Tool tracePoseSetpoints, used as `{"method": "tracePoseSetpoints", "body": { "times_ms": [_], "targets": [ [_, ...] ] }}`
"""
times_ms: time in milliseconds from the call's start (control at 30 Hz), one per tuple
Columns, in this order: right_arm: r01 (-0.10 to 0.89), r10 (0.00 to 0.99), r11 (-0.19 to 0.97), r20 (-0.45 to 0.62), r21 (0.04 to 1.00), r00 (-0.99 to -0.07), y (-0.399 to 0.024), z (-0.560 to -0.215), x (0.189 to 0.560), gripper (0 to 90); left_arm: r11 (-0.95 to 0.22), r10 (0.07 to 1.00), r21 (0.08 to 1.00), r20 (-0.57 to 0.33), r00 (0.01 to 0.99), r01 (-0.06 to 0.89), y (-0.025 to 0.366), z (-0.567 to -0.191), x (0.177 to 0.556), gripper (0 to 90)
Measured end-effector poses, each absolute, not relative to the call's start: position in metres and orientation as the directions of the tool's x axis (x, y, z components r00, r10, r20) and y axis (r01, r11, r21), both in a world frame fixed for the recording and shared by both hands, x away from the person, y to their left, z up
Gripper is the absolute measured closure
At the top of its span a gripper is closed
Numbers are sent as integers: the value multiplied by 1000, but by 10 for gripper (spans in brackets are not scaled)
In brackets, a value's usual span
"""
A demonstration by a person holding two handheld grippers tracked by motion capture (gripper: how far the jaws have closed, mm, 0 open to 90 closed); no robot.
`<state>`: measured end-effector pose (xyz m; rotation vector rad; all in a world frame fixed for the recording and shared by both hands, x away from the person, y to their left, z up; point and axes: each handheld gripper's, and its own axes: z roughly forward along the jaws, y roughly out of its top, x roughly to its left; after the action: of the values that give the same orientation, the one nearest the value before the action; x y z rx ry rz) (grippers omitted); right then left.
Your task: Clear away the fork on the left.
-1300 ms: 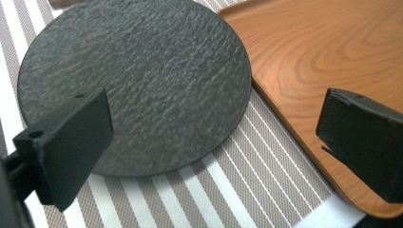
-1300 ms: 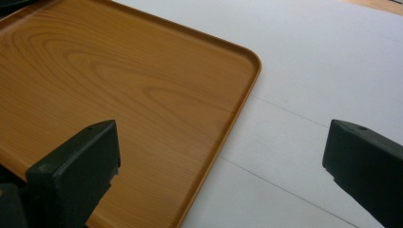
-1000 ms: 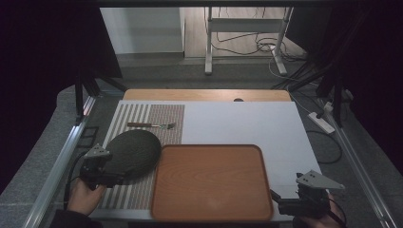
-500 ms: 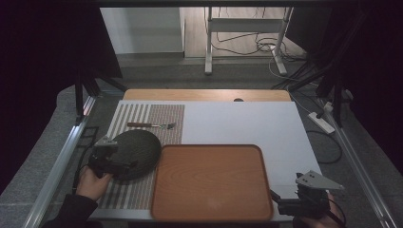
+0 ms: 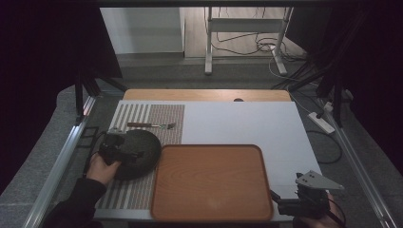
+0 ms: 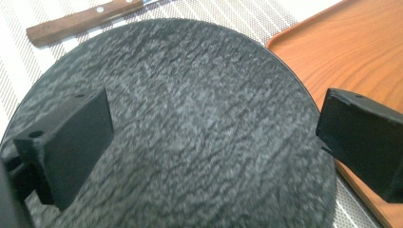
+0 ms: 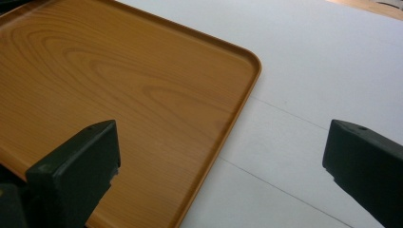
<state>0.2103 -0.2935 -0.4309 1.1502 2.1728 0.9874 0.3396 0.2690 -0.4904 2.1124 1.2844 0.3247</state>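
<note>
A round dark slate plate point(image 5: 138, 152) point(image 6: 190, 128) lies on the striped mat, touching the left edge of the wooden tray point(image 5: 211, 183) point(image 7: 119, 95). My left gripper point(image 5: 128, 154) point(image 6: 214, 142) hovers over the plate, open, its jaws spread wide above the plate's face. A wood-handled fork point(image 5: 151, 125) rests on the mat behind the plate; its handle point(image 6: 81, 21) shows in the left gripper view. My right gripper point(image 5: 278, 199) point(image 7: 221, 166) stands open at the tray's near right corner, holding nothing.
The striped mat point(image 5: 138, 190) covers the left of the white tabletop point(image 5: 247, 123). Metal frame rails point(image 5: 62, 156) run along both table sides. Beyond the table stand a desk leg point(image 5: 208, 42) and floor cables point(image 5: 247, 45).
My left gripper has moved forward and right from the plate's left rim to over the plate. The right gripper has stayed put.
</note>
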Motion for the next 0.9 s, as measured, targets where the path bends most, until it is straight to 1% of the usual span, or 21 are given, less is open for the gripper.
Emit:
{"method": "tracePoseSetpoints", "body": {
  "times_ms": [567,900],
  "targets": [
    [500,847,382,-77,777,-527,-294,-431,211,0,-344,865,607,-91,493,717,263,-499,386,0],
    [501,846,383,-76,776,-528,-294,-431,211,0,-356,867,585,-85,491,729,258,-504,402,0]
  ]
}}
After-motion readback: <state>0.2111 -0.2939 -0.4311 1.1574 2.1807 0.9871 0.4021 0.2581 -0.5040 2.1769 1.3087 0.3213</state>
